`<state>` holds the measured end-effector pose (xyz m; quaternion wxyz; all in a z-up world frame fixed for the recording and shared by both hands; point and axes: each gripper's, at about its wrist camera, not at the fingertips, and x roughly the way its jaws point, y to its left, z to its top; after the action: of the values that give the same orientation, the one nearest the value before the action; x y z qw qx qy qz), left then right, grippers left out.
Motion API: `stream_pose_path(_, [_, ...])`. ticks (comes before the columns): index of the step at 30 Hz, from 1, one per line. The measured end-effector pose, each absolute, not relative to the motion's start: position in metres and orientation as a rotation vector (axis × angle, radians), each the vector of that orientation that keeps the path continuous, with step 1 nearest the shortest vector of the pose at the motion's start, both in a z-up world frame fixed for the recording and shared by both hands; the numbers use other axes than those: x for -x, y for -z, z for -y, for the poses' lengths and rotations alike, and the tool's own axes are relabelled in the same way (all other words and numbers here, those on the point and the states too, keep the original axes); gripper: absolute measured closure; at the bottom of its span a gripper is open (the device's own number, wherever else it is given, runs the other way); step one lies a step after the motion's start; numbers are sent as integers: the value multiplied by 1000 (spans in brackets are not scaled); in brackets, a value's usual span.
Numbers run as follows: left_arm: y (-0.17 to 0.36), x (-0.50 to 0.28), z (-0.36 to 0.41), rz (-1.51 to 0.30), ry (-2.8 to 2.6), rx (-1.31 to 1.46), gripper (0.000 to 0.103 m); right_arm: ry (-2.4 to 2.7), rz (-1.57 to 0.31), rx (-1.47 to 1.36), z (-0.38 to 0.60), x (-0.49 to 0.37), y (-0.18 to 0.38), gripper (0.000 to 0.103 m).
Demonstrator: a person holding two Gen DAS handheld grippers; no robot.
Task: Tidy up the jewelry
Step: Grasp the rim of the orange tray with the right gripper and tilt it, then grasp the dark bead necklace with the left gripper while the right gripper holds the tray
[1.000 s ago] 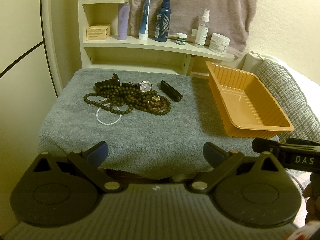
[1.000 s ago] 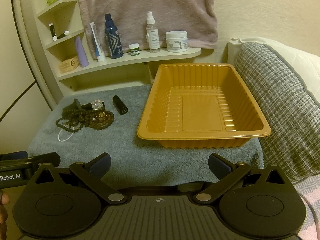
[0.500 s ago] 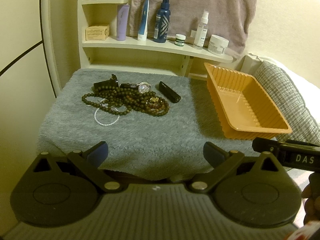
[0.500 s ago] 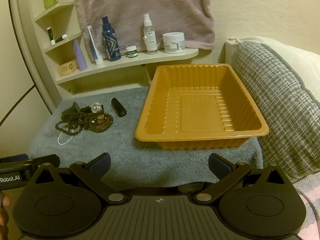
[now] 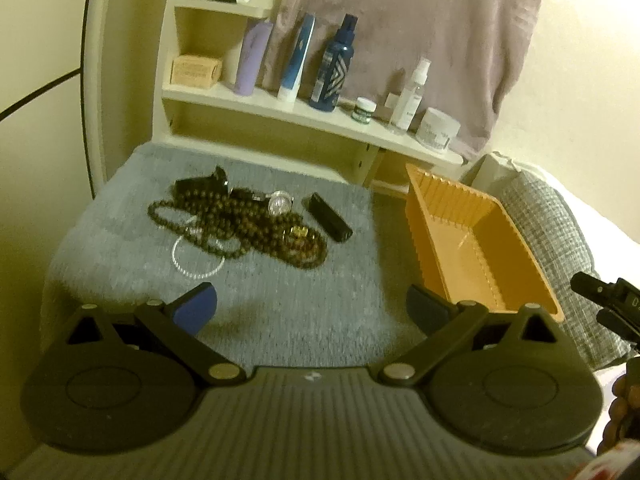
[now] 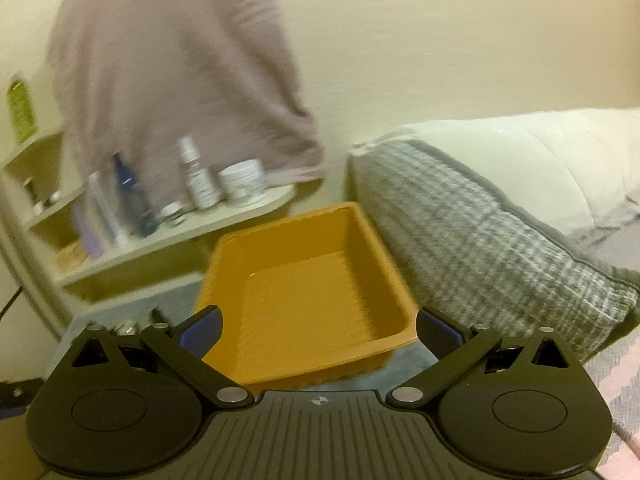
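A tangled heap of dark brown bead necklaces [image 5: 256, 220] with a silver wristwatch [image 5: 279, 203] lies on the grey towel [image 5: 304, 300], left of the empty orange ribbed plastic tray [image 5: 480, 256]. The left gripper [image 5: 312, 310] and right gripper [image 6: 318, 330] hover wide apart, holding nothing.

Shelf [image 5: 280, 114]: we note a cream unit against the wall, stocked with toiletries.
Lower shelf items: lilac tube [image 5: 252, 58], dark blue spray bottle [image 5: 334, 68], clear spray bottle [image 5: 412, 98], white jar [image 5: 438, 128], small box [image 5: 196, 72].
Hanging towel [image 5: 420, 28]: mauve, draped behind the bottles.
Grey towel [image 5: 280, 300]: we find it spread over the work surface.
Checked cushion [image 6: 480, 248]: right of the surface.
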<state>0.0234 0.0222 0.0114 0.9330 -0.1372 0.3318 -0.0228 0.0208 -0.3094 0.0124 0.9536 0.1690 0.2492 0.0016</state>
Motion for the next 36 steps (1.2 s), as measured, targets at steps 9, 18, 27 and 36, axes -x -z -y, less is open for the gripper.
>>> stream_pose_path(9, [1, -45, -26, -656, 65, 322, 5, 49, -498, -552, 373, -56, 39, 22])
stream_pose_path(18, [18, -60, -27, -666, 64, 355, 5, 31, -511, -685, 385, -85, 72, 57])
stream_pose_path(27, [27, -67, -23, -684, 67, 358, 5, 44, -511, -735, 387, -93, 82, 86])
stream_pose_path(36, [30, -73, -23, -695, 72, 317, 8, 20, -508, -615, 384, -91, 64, 96])
